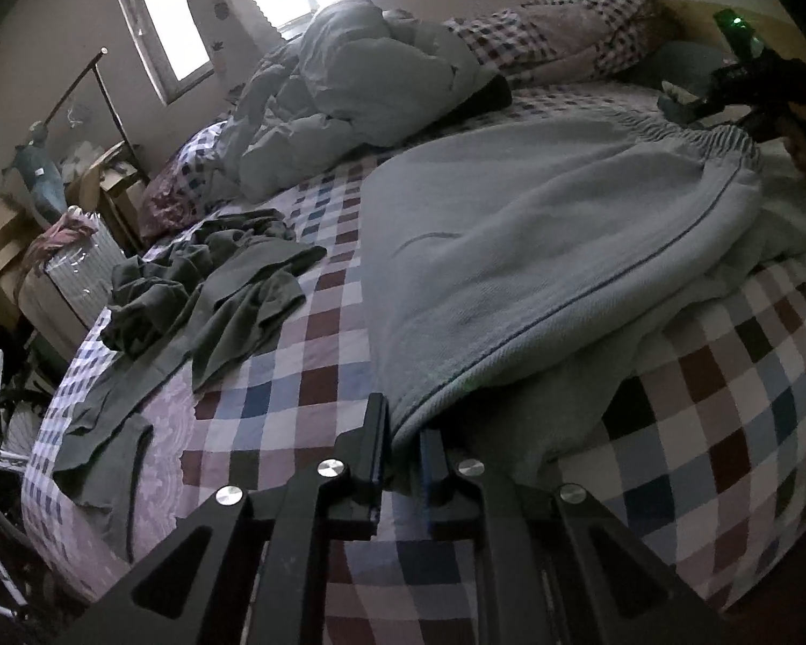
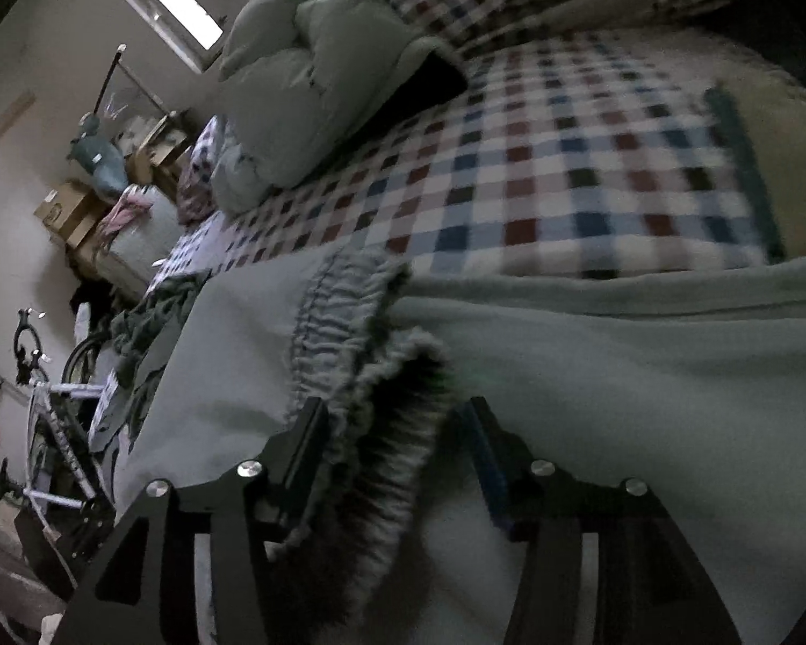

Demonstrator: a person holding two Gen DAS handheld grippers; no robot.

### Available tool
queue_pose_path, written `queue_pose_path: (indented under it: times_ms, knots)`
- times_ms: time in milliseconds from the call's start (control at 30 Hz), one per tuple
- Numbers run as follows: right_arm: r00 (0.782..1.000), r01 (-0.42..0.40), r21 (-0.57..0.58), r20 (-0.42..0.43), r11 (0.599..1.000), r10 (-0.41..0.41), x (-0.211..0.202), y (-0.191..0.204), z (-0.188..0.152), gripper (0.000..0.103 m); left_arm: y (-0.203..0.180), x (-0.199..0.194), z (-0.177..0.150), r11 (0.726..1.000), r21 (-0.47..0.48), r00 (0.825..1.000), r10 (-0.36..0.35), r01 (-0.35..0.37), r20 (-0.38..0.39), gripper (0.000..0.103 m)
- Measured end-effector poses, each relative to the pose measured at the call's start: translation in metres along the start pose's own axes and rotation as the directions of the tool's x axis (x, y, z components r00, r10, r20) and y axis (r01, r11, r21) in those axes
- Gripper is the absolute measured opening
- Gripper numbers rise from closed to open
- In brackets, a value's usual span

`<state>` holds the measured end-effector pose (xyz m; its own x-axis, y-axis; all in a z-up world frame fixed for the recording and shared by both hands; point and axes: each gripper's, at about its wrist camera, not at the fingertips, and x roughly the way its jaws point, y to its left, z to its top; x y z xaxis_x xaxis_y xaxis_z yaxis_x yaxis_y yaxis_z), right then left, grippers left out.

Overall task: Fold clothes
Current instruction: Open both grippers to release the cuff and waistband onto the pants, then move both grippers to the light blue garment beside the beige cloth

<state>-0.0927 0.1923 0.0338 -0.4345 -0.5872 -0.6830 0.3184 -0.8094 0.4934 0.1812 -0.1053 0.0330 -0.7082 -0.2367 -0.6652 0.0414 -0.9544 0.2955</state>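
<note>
Taking the checked bedspread (image 1: 317, 333) as my landmark and working from its left side across: a crumpled dark green garment (image 1: 209, 290) lies near the spread's left edge, apart from the piece I am handling. My left gripper (image 1: 405, 462) sits at the near edge of the spread with its fingers drawn close on the hem end of the pale grey sweatpants (image 1: 537, 247), the cloth pinched between them. These sweatpants lie across the middle and right of the spread, laid mostly flat, with a thin dark stripe down the side and a ribbed elastic waistband (image 2: 349, 333) at the far right end. There my right gripper (image 2: 397, 457) stands with its fingers spread, the bunched waistband lying between them but not clamped as far as I can see. I judge the step to be a lengthwise or end-to-end fold, though whether I am taking hold or letting go I cannot tell. To do it well, both ends should be held level, the fabric kept taut, and the side stripe matched along the edge.
</note>
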Motion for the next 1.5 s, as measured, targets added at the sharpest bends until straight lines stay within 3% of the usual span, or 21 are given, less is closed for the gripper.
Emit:
queue_pose_path:
  times_ms: [100, 233, 333, 500, 633, 667, 800, 933, 967, 1067, 1133, 1200, 1333, 1433, 1500]
  knots:
    - [0.997, 0.009, 0.039, 0.077, 0.999, -0.012, -0.026, -0.008, 0.001, 0.057, 0.001, -0.013, 0.002, 0.999, -0.028, 0.999, -0.021, 0.022, 0.029, 0.021]
    - [0.984, 0.004, 0.093, 0.178, 0.996, -0.020, -0.058, -0.017, -0.003, 0.057, 0.001, -0.042, 0.004, 0.995, -0.073, 0.990, -0.059, 0.069, 0.129, 0.060]
    - [0.972, 0.010, 0.137, 0.230, 0.991, -0.041, -0.073, -0.022, -0.004, 0.058, -0.005, -0.063, 0.007, 0.991, -0.088, 0.976, -0.083, 0.102, 0.202, 0.075]
    - [0.951, 0.023, 0.225, 0.295, 0.974, -0.090, -0.096, -0.035, -0.015, 0.060, -0.033, -0.080, 0.017, 0.990, -0.039, 0.962, -0.123, 0.136, 0.243, 0.075]
    - [0.919, 0.065, 0.239, 0.364, 0.969, -0.152, -0.124, -0.042, -0.035, 0.065, -0.069, -0.092, 0.032, 0.979, 0.024, 0.942, -0.201, 0.202, 0.269, 0.075]
    - [0.916, 0.067, 0.237, 0.370, 0.969, -0.153, -0.130, -0.043, -0.041, 0.073, -0.078, -0.095, 0.036, 0.972, 0.027, 0.932, -0.232, 0.234, 0.278, 0.075]
    - [0.900, 0.128, 0.195, 0.390, 0.972, -0.196, -0.156, -0.045, -0.061, 0.074, -0.122, -0.105, 0.053, 0.938, 0.066, 0.882, -0.343, 0.341, 0.322, 0.075]
    - [0.877, 0.210, 0.141, 0.410, 0.967, -0.251, -0.183, -0.045, -0.080, 0.074, -0.171, -0.110, 0.073, 0.890, 0.116, 0.819, -0.451, 0.440, 0.356, 0.075]
    - [0.866, 0.238, 0.121, 0.423, 0.964, -0.267, -0.189, -0.043, -0.084, 0.074, -0.181, -0.109, 0.079, 0.870, 0.113, 0.799, -0.487, 0.481, 0.353, 0.075]
    - [0.825, 0.333, 0.079, 0.457, 0.940, -0.331, -0.211, -0.042, -0.108, 0.077, -0.213, -0.106, 0.098, 0.837, 0.128, 0.771, -0.541, 0.531, 0.337, 0.079]
    - [0.808, 0.360, 0.069, 0.475, 0.930, -0.349, -0.222, -0.045, -0.123, 0.087, -0.236, -0.103, 0.108, 0.826, 0.154, 0.762, -0.561, 0.542, 0.324, 0.087]
    - [0.791, 0.376, 0.077, 0.493, 0.924, -0.363, -0.236, -0.052, -0.139, 0.094, -0.256, -0.100, 0.116, 0.814, 0.180, 0.754, -0.580, 0.553, 0.307, 0.087]
    - [0.764, 0.349, 0.174, 0.516, 0.921, -0.387, -0.261, -0.078, -0.161, 0.095, -0.301, -0.094, 0.126, 0.792, 0.245, 0.751, -0.609, 0.558, 0.256, 0.087]
    - [0.723, 0.319, 0.297, 0.539, 0.900, -0.433, -0.282, -0.108, -0.173, 0.095, -0.337, -0.089, 0.131, 0.774, 0.299, 0.752, -0.624, 0.558, 0.212, 0.091]
    - [0.708, 0.282, 0.363, 0.545, 0.888, -0.448, -0.291, -0.127, -0.179, 0.095, -0.360, -0.086, 0.133, 0.760, 0.339, 0.756, -0.631, 0.555, 0.176, 0.093]
